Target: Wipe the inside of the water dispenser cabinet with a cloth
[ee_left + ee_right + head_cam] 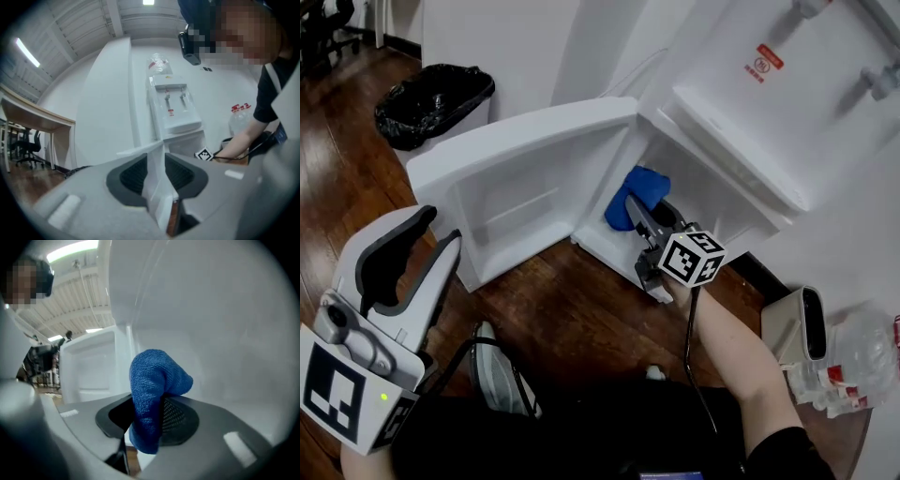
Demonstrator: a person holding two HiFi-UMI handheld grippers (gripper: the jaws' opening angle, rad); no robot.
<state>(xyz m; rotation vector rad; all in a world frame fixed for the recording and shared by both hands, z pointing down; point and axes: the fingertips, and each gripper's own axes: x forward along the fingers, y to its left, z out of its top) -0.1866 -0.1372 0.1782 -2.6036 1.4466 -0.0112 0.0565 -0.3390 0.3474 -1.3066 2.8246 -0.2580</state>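
The right claw (639,214) is gripping the blue cloth (154,376) inside the open cabinet (703,187) of the water dispenser. The cloth's long axis is running along the jaws, its folded end pointing past their tips into the cabinet. The left claw (441,230) is hanging closed and empty, well apart.

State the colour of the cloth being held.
Blue; the cloth shows best in the right gripper view.

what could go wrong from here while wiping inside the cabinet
1. The right gripper pinches only a fold of the blue cloth, so rubbing might pull it free.
2. Its fingers reach into the cabinet beside the cloth and may scrape the wall.
3. The open door is unheld, with the left gripper shut and off to the side, so it could swing.
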